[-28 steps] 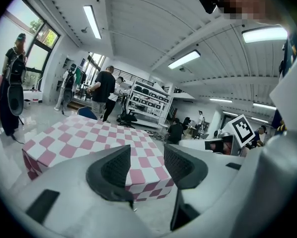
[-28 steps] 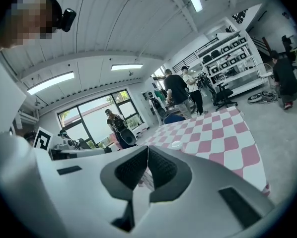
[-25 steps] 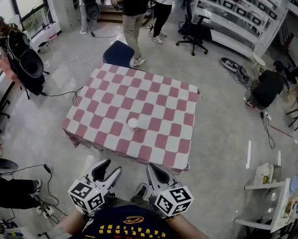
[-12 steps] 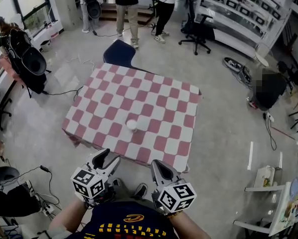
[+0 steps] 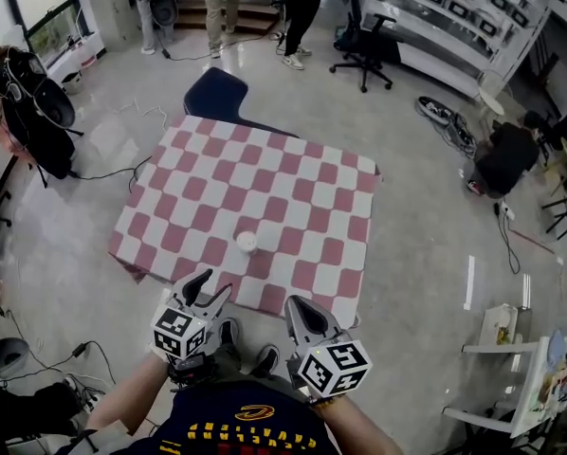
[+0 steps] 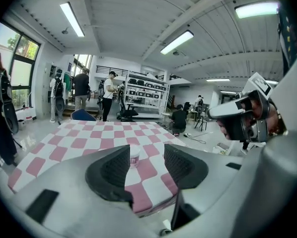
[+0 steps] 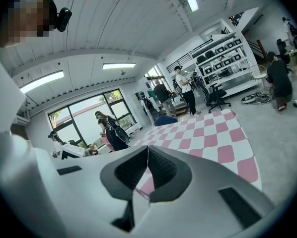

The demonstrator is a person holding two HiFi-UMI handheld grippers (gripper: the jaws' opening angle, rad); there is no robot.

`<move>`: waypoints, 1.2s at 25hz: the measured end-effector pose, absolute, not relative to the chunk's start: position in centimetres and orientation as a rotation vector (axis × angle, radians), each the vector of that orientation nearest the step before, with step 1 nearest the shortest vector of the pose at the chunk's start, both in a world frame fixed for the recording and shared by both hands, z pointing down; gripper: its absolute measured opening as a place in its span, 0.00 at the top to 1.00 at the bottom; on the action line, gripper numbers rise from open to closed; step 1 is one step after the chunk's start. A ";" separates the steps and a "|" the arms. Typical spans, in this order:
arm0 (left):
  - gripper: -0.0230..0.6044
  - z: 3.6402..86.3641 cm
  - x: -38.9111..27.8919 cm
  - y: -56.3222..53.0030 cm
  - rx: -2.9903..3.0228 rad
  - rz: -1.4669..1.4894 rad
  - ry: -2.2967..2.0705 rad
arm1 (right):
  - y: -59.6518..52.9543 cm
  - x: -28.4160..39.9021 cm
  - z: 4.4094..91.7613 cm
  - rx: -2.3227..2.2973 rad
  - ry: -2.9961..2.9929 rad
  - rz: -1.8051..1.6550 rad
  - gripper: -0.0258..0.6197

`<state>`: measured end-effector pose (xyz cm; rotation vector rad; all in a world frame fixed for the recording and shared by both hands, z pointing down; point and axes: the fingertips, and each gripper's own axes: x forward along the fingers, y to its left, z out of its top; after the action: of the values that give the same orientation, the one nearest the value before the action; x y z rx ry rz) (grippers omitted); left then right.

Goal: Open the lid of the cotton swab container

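- Approach looks to be the step in hand: both grippers hang low in the head view, short of the table's near edge, and neither touches anything.
- At lower centre of the head view, the left gripper (image 5: 214, 286) has its jaws spread and nothing pressed between them. Its own view shows the left gripper (image 6: 146, 158) framing the distant container in the gap.
- Just right of it, the right gripper (image 5: 295, 309) is clenched and empty; in its own view the right gripper (image 7: 147, 163) has its pads meeting with only cloth showing beyond.
- The cotton swab container (image 5: 246, 242) stands upright on the checked tablecloth (image 5: 293, 188), in the lower middle of the cloth, just above the left gripper in the frame and well apart from both.
- It is a small round white tub. In the left gripper view the cotton swab container (image 6: 134, 156) shows a pinkish band round its side, and its lid seems still on.
- The next move probably calls for bringing both grippers forward over the table edge, steadying the tub with one and working the lid with the other; the clenched one would first have to release.
- Beyond the table's far edge, at upper left, sits a dark blue chair (image 5: 214, 94), with people standing further back.
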<state>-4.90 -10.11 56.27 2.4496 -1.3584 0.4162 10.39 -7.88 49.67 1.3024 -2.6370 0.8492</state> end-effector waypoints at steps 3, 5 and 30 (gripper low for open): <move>0.62 58.0 -4.8 -11.9 2.484 0.464 -1.307 | -8.9 10.0 49.6 1.336 -2.617 0.849 0.94; 0.62 59.1 -4.8 -13.0 2.498 0.493 -1.276 | -9.5 9.8 49.4 1.362 -2.606 0.858 0.94; 0.56 71.5 -2.7 -21.4 2.574 0.907 -0.875 | -14.6 11.0 49.9 1.708 -2.413 0.898 0.94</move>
<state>-2.71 -21.44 71.50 2.5740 -0.8752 0.9070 10.99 -14.62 49.94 1.7083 -2.4134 0.8975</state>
